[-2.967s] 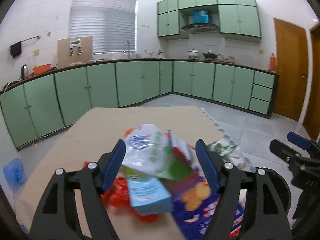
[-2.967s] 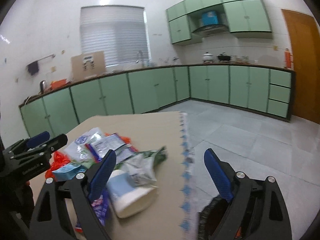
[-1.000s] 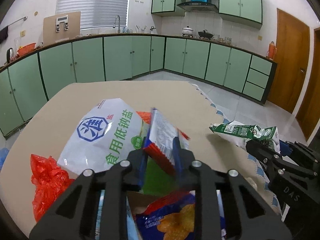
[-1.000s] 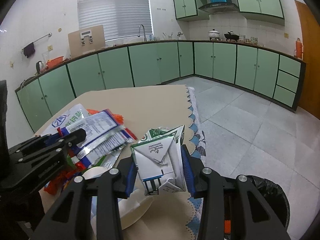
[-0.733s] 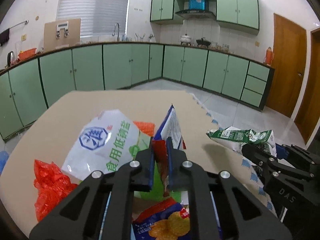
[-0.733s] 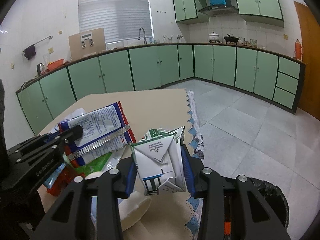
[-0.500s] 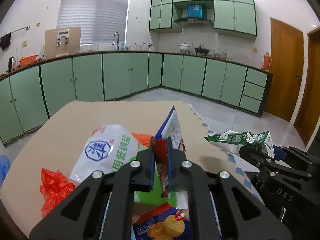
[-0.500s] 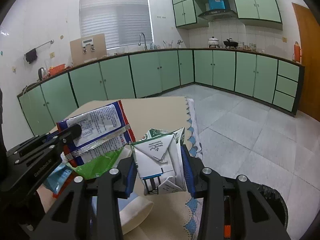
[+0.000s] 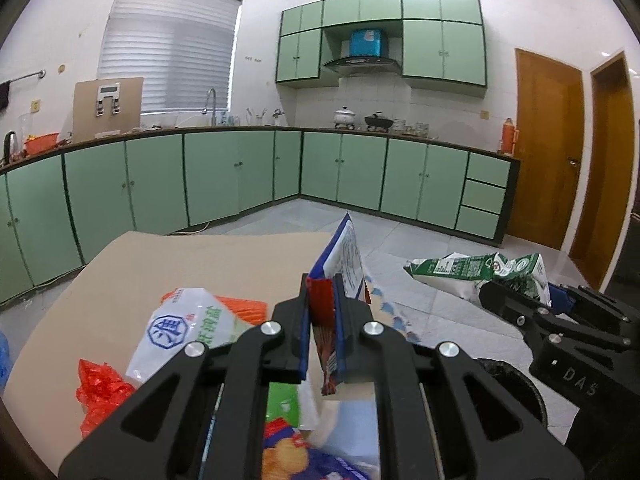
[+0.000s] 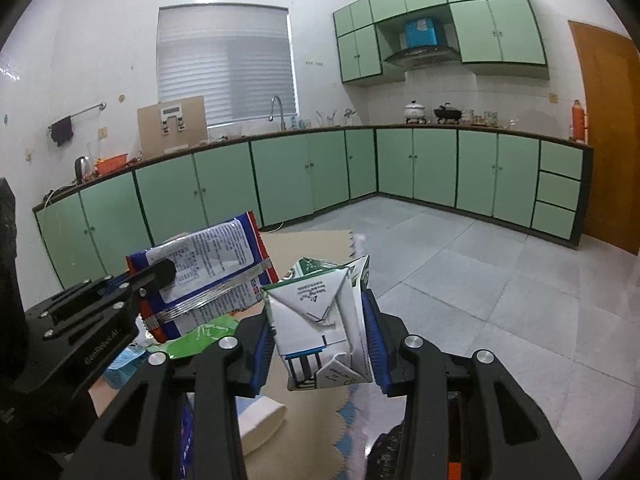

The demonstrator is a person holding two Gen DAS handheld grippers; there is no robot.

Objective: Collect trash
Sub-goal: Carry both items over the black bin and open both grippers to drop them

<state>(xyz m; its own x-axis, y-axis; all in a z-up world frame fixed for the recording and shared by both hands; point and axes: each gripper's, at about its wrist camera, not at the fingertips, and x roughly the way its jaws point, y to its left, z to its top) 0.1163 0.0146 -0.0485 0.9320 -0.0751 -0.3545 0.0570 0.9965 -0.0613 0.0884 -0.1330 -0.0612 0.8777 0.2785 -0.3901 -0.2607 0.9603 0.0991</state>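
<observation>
My left gripper [image 9: 322, 292] is shut on a blue, white and red snack wrapper [image 9: 347, 256], held edge-on above the table; the wrapper also shows in the right wrist view [image 10: 212, 276]. My right gripper [image 10: 318, 316] is shut on a crushed green and white milk carton [image 10: 320, 320], lifted off the table; the carton shows at right in the left wrist view [image 9: 476, 270]. More trash lies on the table below: a white salt bag [image 9: 184, 332], a red plastic bag [image 9: 100, 392], a blue cookie packet [image 9: 292, 456].
The tan table [image 9: 180, 264] has a scalloped right edge [image 10: 348, 416]. A black-lined trash bin [image 9: 516, 384] stands on the floor beside it, under the right gripper [image 10: 384, 452]. A white cup [image 10: 260, 420] lies on the table. Green cabinets line the walls.
Both grippers, which stood open over the pile three seconds ago, have shut on the wrapper and the carton and risen higher above the table.
</observation>
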